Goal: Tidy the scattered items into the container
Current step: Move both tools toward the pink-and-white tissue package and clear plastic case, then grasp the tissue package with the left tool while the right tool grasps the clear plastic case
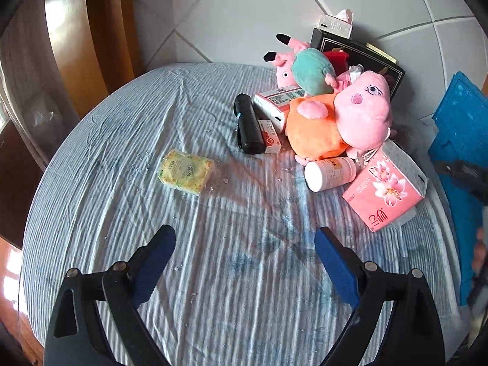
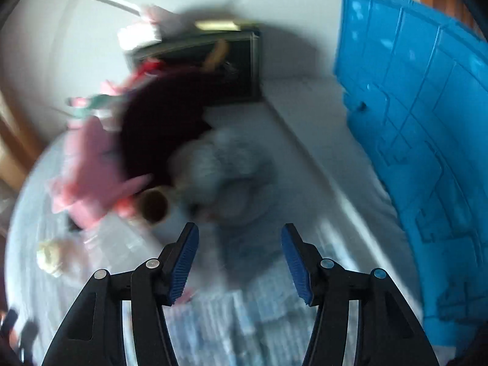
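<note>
In the left wrist view my left gripper (image 1: 244,241) is open and empty above the striped cloth. Ahead lie a yellow tissue pack (image 1: 186,171), a black flashlight (image 1: 248,123), a small red-and-white box (image 1: 270,136), a white box (image 1: 274,103), a white pill bottle (image 1: 329,173), a pink tissue box (image 1: 385,190) and two pig plush toys (image 1: 338,119) (image 1: 305,67). The blue crate (image 1: 460,140) stands at the right. The right wrist view is blurred; my right gripper (image 2: 239,244) is open and empty, with the blue crate (image 2: 421,128) to its right.
A round table with a blue striped cloth (image 1: 122,122) carries everything. A black box (image 1: 366,58) with a tissue pack (image 1: 335,24) on top stands against the tiled wall. A wooden door (image 1: 91,39) is at the left. Crumbs dot the cloth.
</note>
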Tool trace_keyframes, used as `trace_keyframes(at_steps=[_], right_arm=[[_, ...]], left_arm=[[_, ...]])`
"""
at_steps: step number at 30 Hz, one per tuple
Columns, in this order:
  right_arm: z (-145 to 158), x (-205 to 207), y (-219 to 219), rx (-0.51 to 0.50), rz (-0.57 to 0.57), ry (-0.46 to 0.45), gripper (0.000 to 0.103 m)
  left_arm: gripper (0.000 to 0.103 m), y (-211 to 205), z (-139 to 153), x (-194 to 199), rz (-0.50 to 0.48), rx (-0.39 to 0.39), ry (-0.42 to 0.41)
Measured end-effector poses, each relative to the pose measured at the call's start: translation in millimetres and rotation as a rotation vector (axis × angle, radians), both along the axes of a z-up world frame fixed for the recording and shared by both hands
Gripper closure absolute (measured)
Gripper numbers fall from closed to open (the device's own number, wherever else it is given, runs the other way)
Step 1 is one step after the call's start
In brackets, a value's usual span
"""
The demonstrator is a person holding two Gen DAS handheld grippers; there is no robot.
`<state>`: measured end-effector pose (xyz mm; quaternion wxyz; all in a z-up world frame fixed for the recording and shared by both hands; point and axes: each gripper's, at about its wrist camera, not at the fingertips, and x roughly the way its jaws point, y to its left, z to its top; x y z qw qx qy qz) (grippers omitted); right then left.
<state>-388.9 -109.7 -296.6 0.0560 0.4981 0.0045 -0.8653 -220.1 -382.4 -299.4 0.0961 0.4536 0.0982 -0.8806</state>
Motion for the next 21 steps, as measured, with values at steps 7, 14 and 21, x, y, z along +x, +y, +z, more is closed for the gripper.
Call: trace_keyframes(at_steps=[7,14,21], right_arm=[[-3,62,-49,-0.211,0.387,-0.12,0.051],[-23,51,10,-0.145,0.219,-0.14,0.047],[-49,59,-7,-0.121,0.277,-0.18,0.047]], left_arm=[[0.01,19,-2,-12,-0.035,0.002,-0.016],[0.01,48,-6,-26,-0.123,-0.006,-0.054],[0.01,50,-42,-18,-0.119,0.017,-0.155]])
